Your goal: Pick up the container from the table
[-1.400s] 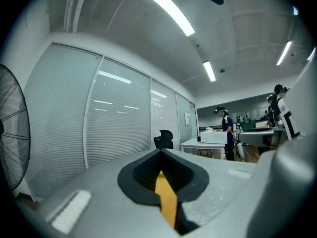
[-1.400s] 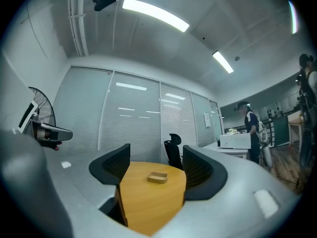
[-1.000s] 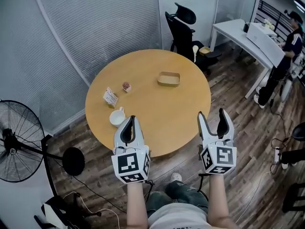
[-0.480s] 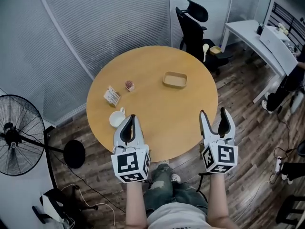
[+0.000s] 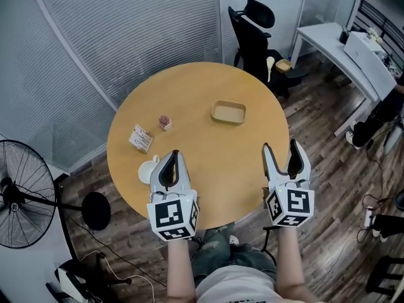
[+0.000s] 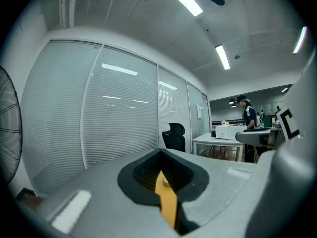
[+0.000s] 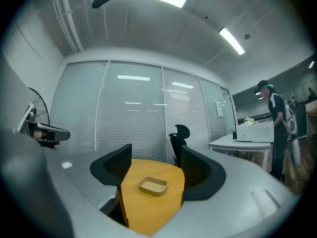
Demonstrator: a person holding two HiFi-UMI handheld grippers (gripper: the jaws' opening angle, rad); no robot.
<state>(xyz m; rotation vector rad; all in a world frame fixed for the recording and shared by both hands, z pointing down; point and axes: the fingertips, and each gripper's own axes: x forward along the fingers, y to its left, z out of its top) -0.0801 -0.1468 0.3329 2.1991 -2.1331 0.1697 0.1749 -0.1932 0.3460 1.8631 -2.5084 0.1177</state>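
Progress: shallow tan rectangular container (image 5: 228, 112) untouched, toward round wooden table's (image 5: 211, 153) far edge.
Left gripper (image 5: 172, 156): jaws clenched, empty.
Right gripper (image 5: 280, 150): jaws spread, empty.

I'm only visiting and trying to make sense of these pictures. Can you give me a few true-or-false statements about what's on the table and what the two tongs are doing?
1. The tray lies on the round table, and neither tongs touch it. True.
2. The right tongs are shut. False: they are open and empty, and the tray shows far ahead through the gap.
3. The left tongs hold the cup. False: they are closed on nothing, and the cup stands on the table.
4. A black office chair stands beyond the table. True.
5. The fan stands on the table. False: it stands on the floor beside it.
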